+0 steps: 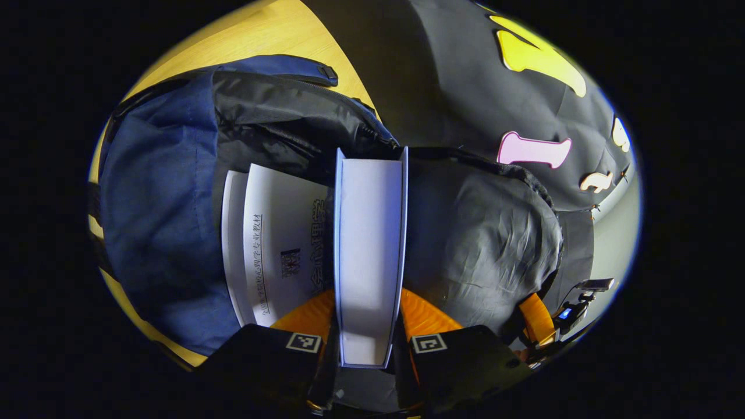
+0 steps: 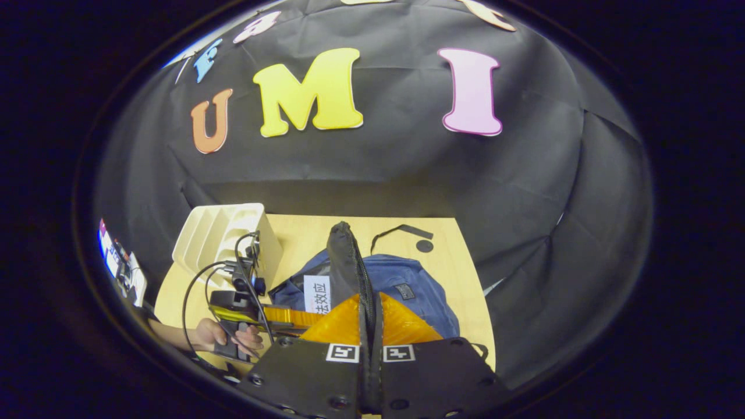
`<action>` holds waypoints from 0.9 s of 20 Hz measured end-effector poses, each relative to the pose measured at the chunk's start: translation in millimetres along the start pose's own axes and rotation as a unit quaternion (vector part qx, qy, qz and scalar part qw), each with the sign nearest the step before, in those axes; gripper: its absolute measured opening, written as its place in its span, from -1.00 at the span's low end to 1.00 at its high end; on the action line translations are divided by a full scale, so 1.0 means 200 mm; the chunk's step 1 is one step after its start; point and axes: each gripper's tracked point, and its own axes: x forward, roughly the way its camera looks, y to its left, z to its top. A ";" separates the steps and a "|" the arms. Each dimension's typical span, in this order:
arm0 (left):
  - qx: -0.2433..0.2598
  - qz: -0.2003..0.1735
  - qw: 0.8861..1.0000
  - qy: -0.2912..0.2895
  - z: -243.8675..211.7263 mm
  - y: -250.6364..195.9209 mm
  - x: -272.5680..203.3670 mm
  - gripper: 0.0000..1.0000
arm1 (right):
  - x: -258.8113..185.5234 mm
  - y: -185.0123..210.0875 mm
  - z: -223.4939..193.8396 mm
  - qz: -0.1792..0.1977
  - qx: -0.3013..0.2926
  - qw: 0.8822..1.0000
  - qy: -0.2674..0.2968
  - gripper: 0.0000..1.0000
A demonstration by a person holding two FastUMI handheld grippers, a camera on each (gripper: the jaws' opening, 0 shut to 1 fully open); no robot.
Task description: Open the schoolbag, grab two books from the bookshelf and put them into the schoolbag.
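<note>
Pinching a book (image 1: 369, 256) edge-on over the open schoolbag (image 1: 157, 209), the left gripper (image 1: 368, 326) points toward twelve o'clock; the right gripper (image 2: 370, 326) clamps the bag's flap (image 2: 344, 262).

Book cover (image 1: 273, 244), left of centre frame: Chinese print, too warped to read. Book (image 2: 317, 293) cover, lower centre: "法效应".
</note>
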 end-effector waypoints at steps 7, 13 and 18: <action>-0.007 0.055 0.998 0.023 -0.03 0.10 -0.03 0.32 | 0.04 0.03 -0.05 0.004 0.002 1.000 0.005 -0.99; 0.008 0.144 0.989 0.042 -0.07 0.20 -0.14 0.71 | 0.09 0.09 -0.11 0.014 0.006 1.000 0.013 -0.99; 0.056 0.194 0.979 0.038 -0.06 0.16 -0.32 1.00 | 0.10 0.15 -0.12 0.020 0.012 1.000 0.010 -0.99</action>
